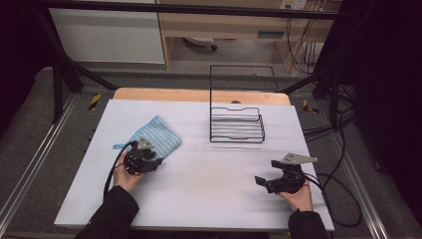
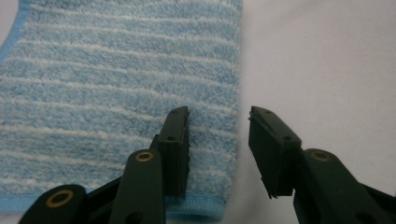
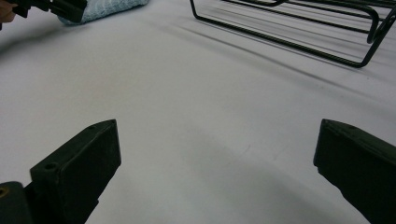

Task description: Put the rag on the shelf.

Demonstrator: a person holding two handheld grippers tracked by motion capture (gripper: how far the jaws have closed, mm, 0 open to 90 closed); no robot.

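- High view: a blue terry-cloth towel with thin white stripes point(image 1: 153, 133) lies rumpled on the left part of the white worktop point(image 1: 209, 184), well apart from the black wire rack point(image 1: 237, 124) standing farther back near the middle. The left tool point(image 1: 149, 162) sits at the towel's near edge. The right tool point(image 1: 268, 182) rests over bare worktop at the right, away from both things.
- Left gripper view: the towel point(image 2: 116, 93) lies flat under the left tool point(image 2: 218, 122), whose jaws stand partly apart and press on nothing. One jaw is over the cloth just inside its side edge, the other over bare worktop point(image 2: 327, 70), so that edge runs between them near the hemmed corner. The towel looks soft, light and limp; I judge it will sag and drag when lifted, so a firm pinch on this edge or corner is the place to hold it.
- Right gripper view: the right tool point(image 3: 217, 151) has its jaws wide apart over bare worktop, with nothing between them. The rack's wires point(image 3: 289, 28) cross the top, and the towel point(image 3: 105, 7) lies far off.
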